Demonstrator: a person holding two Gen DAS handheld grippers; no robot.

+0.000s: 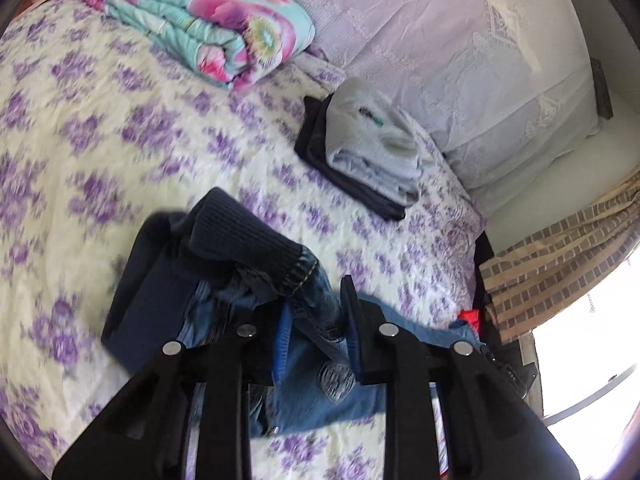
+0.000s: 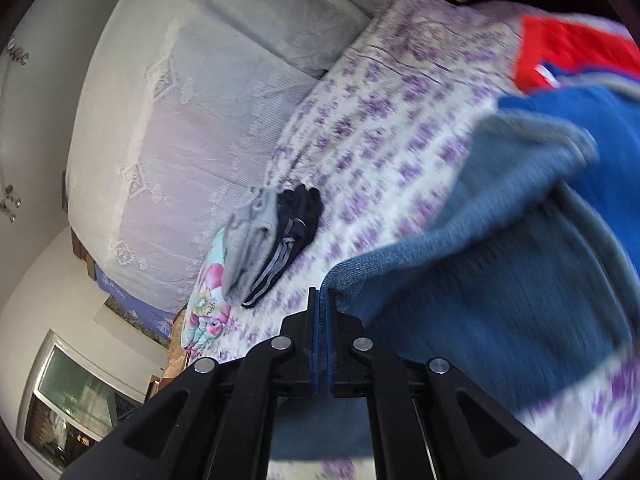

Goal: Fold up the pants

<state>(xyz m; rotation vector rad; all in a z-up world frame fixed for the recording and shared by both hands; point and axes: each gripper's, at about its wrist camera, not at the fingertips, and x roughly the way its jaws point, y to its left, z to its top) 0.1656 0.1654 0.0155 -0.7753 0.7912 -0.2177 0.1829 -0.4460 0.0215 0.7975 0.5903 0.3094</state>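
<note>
Between the left gripper's [image 1: 316,320] two black fingers, set apart w/ a clear gap, sits bunched blue denim pants [image 1: 320,384] fabric w/ a dark navy ribbed-knit cuff [image 1: 256,240] lying over it. Denim fills the gap but the pads don't visibly pinch it; a round metal button [image 1: 335,378] shows just below the fingertips. Pants lie crumpled on the bed, partly over a dark navy cloth panel [image 1: 156,280] to the left.

Right gripper [image 2: 322,320]: blue-padded fingers pressed together w/ no visible gap; denim edge [image 2: 340,276] runs along the right finger and continues under it, but whether any cloth is caught betw. the pads I cannot tell. Same denim [image 2: 500,280] spreads out to the right of the claw, motion-blurred. Beyond it, a bright blue garment [image 2: 580,128] and a red garment [image 2: 568,56], both on the bed.

Further out: white bedspread w/ purple flower print [image 1: 120,140] covers the bed. Well apart from the pants, a folded stack — light grey sweatshirt-type item [image 1: 372,148] on top of folded dark navy clothes [image 1: 316,140]. Near the headboard end, a folded turquoise-and-pink floral quilt [image 1: 208,16] and a pale lilac lace-covered pillow [image 1: 460,60]. Brick-pattern curtain [image 1: 560,264] at right edge beside a bright window.
</note>
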